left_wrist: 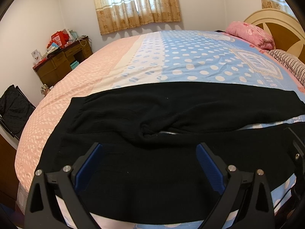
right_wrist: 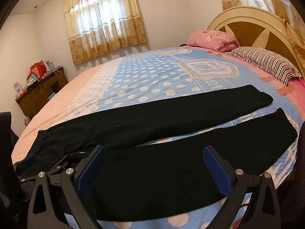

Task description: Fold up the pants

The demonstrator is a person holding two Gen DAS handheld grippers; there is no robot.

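One pair of black, soft knit pants (right_wrist: pixel 152 114) lies flat on the polka-dot blue-and-pink bedsheet (right_wrist: pixel 152 76), long axis running across the bed — waistband toward the wooden desk (right_wrist: pixel 38 97) side, two leg cuffs toward the rounded cream headboard (right_wrist: pixel 253 24). The two legs splay apart, a strip of sheet between them. The left gripper (left_wrist: pixel 150 164) and the right gripper (right_wrist: pixel 154 166) both gape wide over the near leg, ribbed blue pads (right_wrist: pixel 215 171) holding nothing. One pink floral pillow (right_wrist: pixel 213 40) and one striped pillow (right_wrist: pixel 266 63) rest against the headboard.
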